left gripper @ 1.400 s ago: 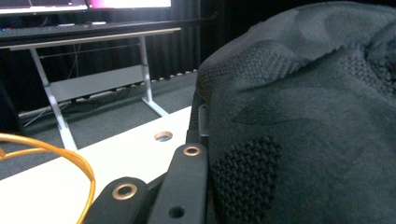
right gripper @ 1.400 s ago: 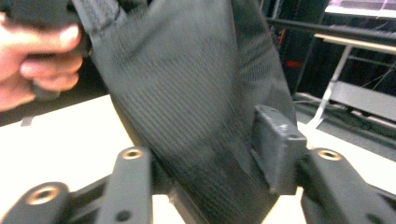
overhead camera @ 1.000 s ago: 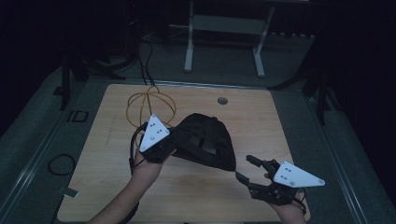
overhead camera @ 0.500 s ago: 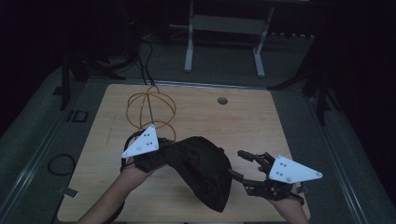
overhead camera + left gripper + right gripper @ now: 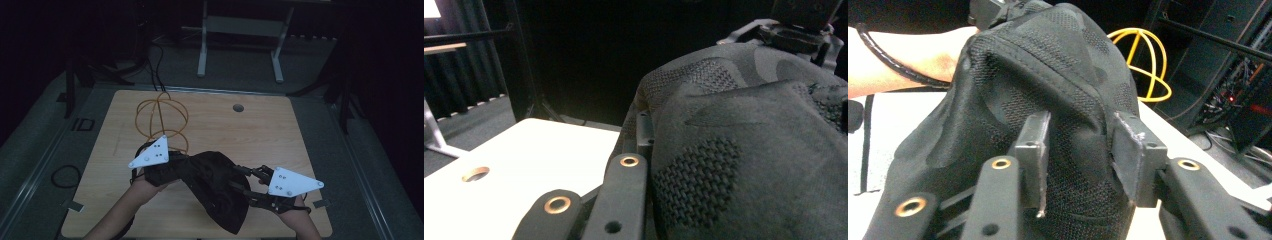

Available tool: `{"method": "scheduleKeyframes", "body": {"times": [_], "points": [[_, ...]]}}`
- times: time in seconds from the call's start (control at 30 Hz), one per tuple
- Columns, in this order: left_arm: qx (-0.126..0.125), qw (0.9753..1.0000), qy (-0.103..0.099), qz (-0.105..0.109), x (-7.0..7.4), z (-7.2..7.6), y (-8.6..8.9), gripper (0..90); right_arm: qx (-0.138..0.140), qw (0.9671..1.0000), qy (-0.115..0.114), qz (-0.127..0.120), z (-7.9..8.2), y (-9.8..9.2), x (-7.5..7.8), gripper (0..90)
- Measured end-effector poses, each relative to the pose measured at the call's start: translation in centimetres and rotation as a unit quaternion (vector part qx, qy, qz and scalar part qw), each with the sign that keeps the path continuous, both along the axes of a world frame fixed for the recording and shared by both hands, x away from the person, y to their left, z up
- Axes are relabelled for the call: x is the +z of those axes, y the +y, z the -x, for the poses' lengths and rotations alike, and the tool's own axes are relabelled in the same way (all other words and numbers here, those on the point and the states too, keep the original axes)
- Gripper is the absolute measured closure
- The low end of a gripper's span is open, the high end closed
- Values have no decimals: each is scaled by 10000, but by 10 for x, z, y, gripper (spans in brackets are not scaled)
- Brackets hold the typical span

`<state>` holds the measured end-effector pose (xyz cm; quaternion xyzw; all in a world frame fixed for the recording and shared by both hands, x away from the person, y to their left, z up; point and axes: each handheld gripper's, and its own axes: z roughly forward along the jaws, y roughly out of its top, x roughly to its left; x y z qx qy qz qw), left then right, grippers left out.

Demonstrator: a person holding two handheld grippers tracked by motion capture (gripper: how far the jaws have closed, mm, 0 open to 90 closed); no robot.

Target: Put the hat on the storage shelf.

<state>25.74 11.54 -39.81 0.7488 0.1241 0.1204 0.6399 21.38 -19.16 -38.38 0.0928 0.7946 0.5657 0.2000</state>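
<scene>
Big light wood desk (image 5: 280,135) w/ a small round hole (image 5: 238,107) near the far edge, dark floor all around. Next biggest: black mesh-patterned garment (image 5: 215,185), bunched up and draped over the near-middle of the desk, strung between both grippers, high on the left side and sagging down toward the near edge w/ a loose tail hanging low. In the right gripper view (image 5: 1048,100) same fabric rising like a hump right in front of the jaws, mesh panels + a seam running over the top. Orange cable (image 5: 162,120) coiled in loops on the far-left part of the desk, just behind the left gripper, apart from the garment. Left gripper (image 5: 172,162) at the garment's left end, grey plate on top, hand underneath; in the left gripper view fabric (image 5: 749,150) piled over the right jaw and covering most of it, so prob clamped on the cloth but can't tell for sure how far the jaws are closed. Right gripper (image 5: 1080,150) at the garment's right side, jaws at a medium-narrow gap w/ a fold of cloth between them, pads (image 5: 1138,150) pressed against the mesh on both sides, so holding the garment.
</scene>
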Motion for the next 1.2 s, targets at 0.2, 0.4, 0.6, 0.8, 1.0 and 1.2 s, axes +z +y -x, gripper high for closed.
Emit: {"method": "scheduleKeyframes", "body": {"times": [0.2, 0.4, 0.6, 0.8, 1.0, 1.2], "points": [[-20, 10000, 24, -16, 0, -1, -2, 895, 3, 9998, -42, 182, -1, 1, -3, 867], [53, 9999, 86, -23, -3, -4, 1, 893, 16, 10000, 21, 58, -1, 0, -3, 890], [156, 9999, 27, -12, -2, -4, 1, 885, 53, 9998, 131, -172, -2, -2, 2, 891], [451, 9988, -119, -152, 3, 0, 0, 544, -77, 9983, 183, -557, -4, -9, 13, 892], [899, 9951, -266, -304, 0, 6, 3, 440, -398, 9966, 103, -717, -9, -15, 23, 891], [1168, 9931, 27, -116, -11, 5, 16, 269, -694, 9928, 27, -971, -22, -21, 36, 891]]}}
